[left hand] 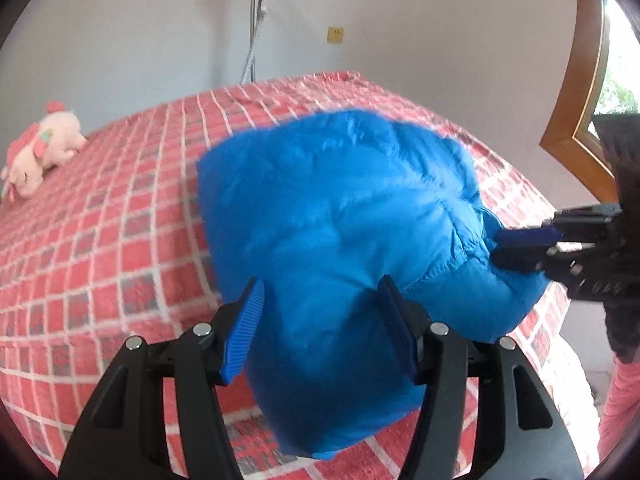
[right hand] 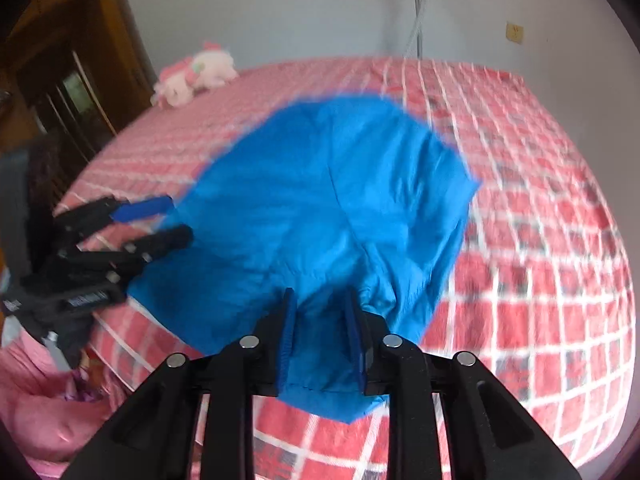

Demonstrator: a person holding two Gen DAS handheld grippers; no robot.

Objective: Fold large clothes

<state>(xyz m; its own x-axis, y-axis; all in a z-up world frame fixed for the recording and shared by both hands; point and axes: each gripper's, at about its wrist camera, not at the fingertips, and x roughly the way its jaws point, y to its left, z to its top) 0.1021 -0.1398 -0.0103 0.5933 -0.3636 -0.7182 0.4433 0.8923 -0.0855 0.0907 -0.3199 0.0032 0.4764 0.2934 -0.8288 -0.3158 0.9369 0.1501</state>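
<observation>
A puffy blue jacket [left hand: 340,200] [right hand: 328,200] lies bunched on the near part of a bed with a red checked cover [left hand: 100,240] [right hand: 540,280]. My left gripper [left hand: 320,280] [right hand: 180,218] stands wide at the jacket's left side. Padding fills the gap, and one finger [left hand: 394,320] sinks into a dimple in the fabric. My right gripper [right hand: 320,300] [left hand: 498,250] is nearly closed on the jacket's near right edge. Thin fabric runs between its pads [right hand: 288,340], and creases gather there. Both views are smeared by motion.
A pink and white plush toy [left hand: 40,152] [right hand: 196,72] lies at the bed's far left. A metal stand [left hand: 256,20] [right hand: 418,0] rises behind the bed. A wooden window frame [left hand: 580,100] is on the right, a dark wooden cabinet [right hand: 60,80] on the left, and pink bedding [right hand: 40,420] below the near edge.
</observation>
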